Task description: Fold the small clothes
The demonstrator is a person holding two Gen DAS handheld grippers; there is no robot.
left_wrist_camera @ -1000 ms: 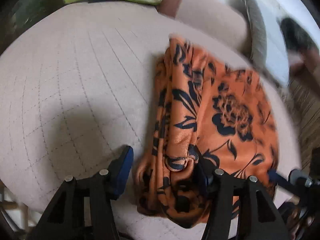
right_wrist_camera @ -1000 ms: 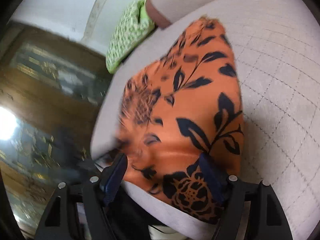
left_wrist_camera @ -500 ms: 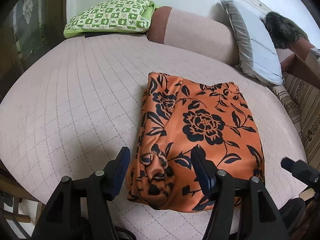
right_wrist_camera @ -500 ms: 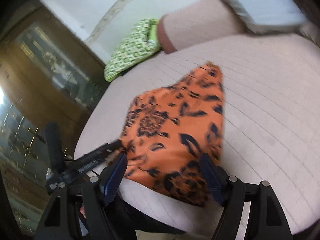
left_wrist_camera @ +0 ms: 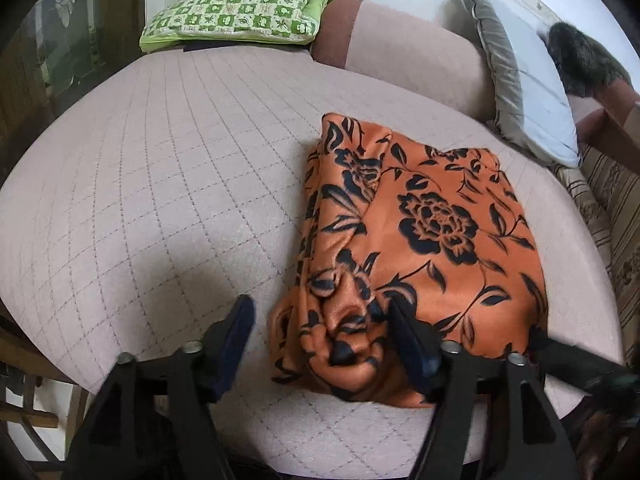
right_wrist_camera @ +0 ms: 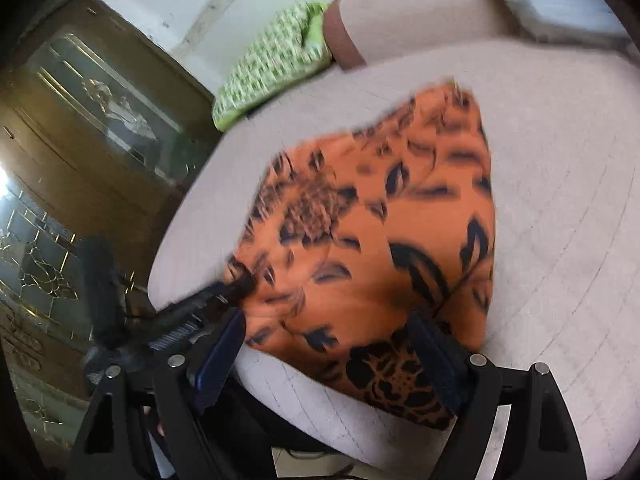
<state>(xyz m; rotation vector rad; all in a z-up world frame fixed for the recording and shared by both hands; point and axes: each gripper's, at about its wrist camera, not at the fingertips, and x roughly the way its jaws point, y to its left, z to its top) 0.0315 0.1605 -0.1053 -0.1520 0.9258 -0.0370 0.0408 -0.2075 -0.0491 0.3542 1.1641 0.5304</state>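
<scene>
An orange garment with black flowers lies folded into a rough rectangle on the right part of a pale quilted cushion. Its bunched near-left corner sits between the fingers of my left gripper, whose jaws are opening; the pads do not press on the cloth. In the right wrist view the same garment is blurred, and its near edge lies between the fingers of my right gripper, jaws also opening, nothing gripped. The left gripper shows at the garment's left corner there.
A green checked pillow, a pink and brown bolster and a grey pillow line the far side. A striped sofa is on the right. A wooden cabinet with glass doors stands beyond the cushion's edge.
The garment, bunched and moving a second ago, now lies flat and folded. Both grippers have drawn back a little from it and their jaws stand wider.
</scene>
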